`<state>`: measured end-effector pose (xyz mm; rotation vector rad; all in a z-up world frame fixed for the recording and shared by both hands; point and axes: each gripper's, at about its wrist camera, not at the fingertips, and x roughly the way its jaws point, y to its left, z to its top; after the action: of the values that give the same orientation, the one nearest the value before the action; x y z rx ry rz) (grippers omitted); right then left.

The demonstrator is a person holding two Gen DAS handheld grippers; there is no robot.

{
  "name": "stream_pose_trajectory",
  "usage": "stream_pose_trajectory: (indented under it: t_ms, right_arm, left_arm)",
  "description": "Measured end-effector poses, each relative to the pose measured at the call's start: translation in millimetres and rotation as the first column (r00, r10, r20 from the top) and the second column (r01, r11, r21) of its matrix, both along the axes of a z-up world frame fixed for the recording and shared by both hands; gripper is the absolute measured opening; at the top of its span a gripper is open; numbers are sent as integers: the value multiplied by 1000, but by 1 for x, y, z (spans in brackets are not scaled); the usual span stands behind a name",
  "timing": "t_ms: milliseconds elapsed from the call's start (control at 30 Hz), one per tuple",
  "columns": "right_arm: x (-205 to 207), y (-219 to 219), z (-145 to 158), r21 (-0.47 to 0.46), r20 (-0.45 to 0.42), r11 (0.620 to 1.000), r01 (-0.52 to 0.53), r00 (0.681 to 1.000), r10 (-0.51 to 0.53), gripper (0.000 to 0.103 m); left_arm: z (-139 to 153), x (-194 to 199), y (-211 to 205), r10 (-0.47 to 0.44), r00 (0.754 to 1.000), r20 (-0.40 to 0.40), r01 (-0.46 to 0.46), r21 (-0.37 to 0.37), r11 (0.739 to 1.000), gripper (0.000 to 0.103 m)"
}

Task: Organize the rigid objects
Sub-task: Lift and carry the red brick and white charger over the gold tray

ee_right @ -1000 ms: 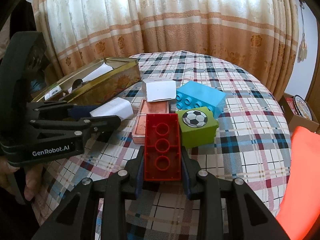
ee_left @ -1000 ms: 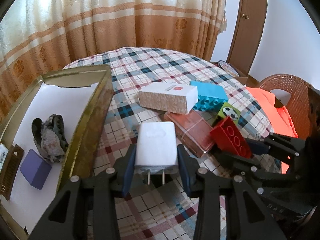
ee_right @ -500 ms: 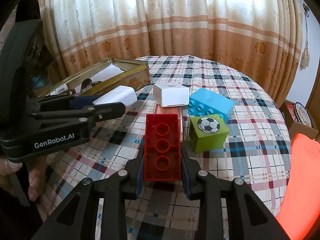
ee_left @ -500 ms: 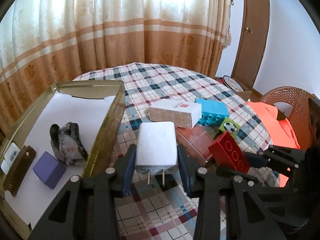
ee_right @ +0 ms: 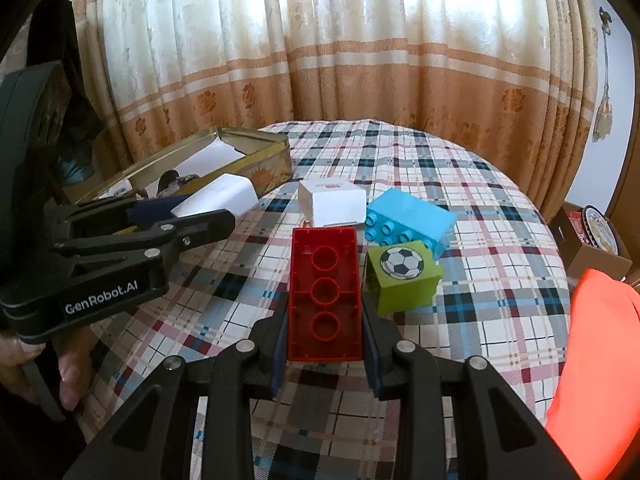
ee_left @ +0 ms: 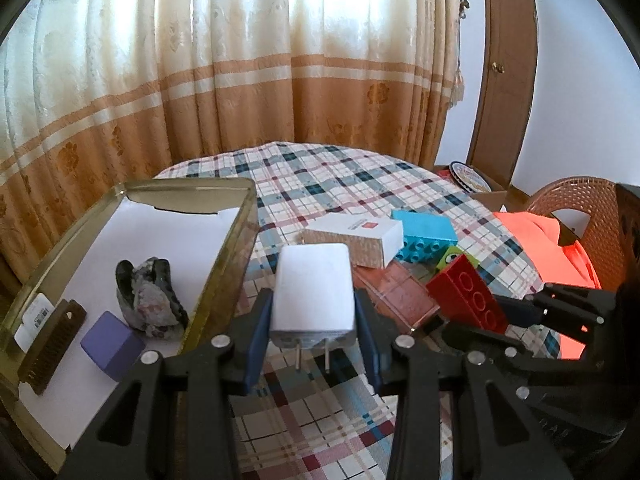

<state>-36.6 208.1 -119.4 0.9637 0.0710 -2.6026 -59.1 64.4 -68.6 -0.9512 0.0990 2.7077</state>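
Observation:
A white charger plug (ee_left: 312, 280) sits between the pads of my left gripper (ee_left: 313, 308), which is shut on it, prongs facing the camera. It hangs just right of the open gold tin (ee_left: 224, 280). My right gripper (ee_right: 325, 320) is shut on a red three-stud brick (ee_right: 324, 280), held above the checked tablecloth. In the right wrist view the left gripper (ee_right: 192, 216) and charger (ee_right: 220, 198) float beside the tin (ee_right: 256, 164). In the left wrist view, the red brick (ee_left: 464, 296) shows at the right.
The tin holds a grey stone (ee_left: 150, 300), a purple block (ee_left: 112, 344) and a brown comb (ee_left: 52, 344). On the table lie a white box (ee_left: 360, 236), a blue brick (ee_left: 426, 232), a green football cube (ee_right: 402, 276) and a clear pink case (ee_left: 400, 296). An orange cloth (ee_left: 560, 248) drapes a chair.
The left gripper has tipped upward with the charger, so the tin and table sit lower in its view. The right gripper has hardly moved. Both grips are unchanged.

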Motion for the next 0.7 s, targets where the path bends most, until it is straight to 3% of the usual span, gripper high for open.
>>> stream_pose_trajectory:
  t_ms: [500,700]
  right_arm:
    - [-6,-6,29,3,-52,1000,-23,998,23,34]
    - [-16,-26,49,12,-85,997,-75,994,76,34]
  left_arm:
    - [29,21,-15,48,996,-77,-48,9,999,39]
    - [41,21,-44,121,989,-82,-120,14,993,39]
